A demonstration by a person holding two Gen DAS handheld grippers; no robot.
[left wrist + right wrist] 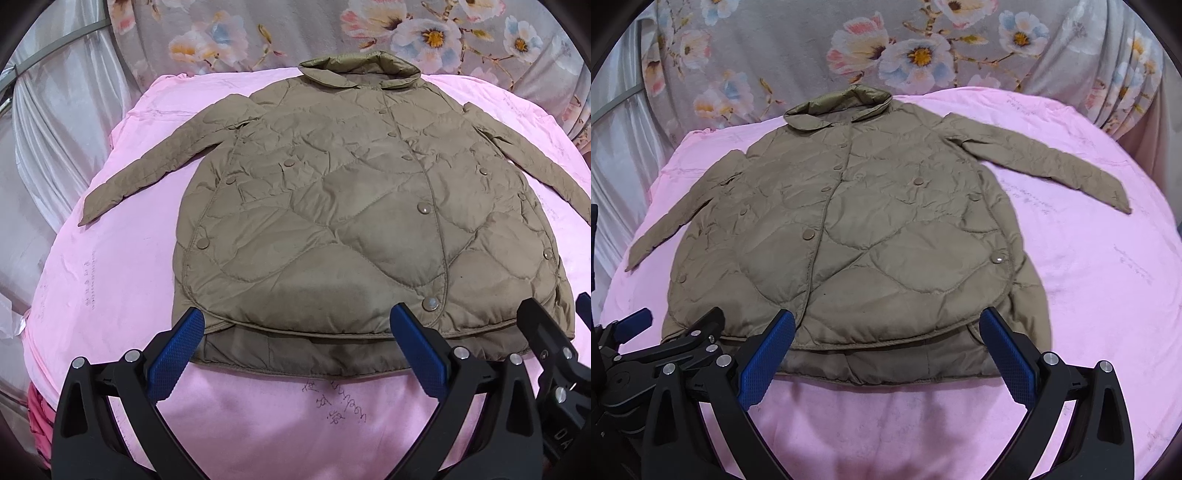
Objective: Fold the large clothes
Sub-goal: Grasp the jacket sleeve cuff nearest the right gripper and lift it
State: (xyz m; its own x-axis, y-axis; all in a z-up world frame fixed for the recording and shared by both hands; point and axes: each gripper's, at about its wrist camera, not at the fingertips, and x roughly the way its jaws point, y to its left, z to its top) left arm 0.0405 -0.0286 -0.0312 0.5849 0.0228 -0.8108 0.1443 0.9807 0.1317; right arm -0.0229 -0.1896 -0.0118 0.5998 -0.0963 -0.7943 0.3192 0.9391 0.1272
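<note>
A brown puffy coat (332,206) lies flat on the pink bed cover (92,277), sleeves out. The left gripper (295,343) hangs wide open at the hem.

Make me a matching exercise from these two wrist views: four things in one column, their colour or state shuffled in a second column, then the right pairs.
Things:
1. quilted jacket
2. bed sheet
3. left gripper
4. curtain

Colour or state:
A. floral print
B. open, holding nothing
C. olive-brown, spread flat, buttoned
D. pink

Pairs: 1-C, 2-D, 3-B, 4-A
</note>
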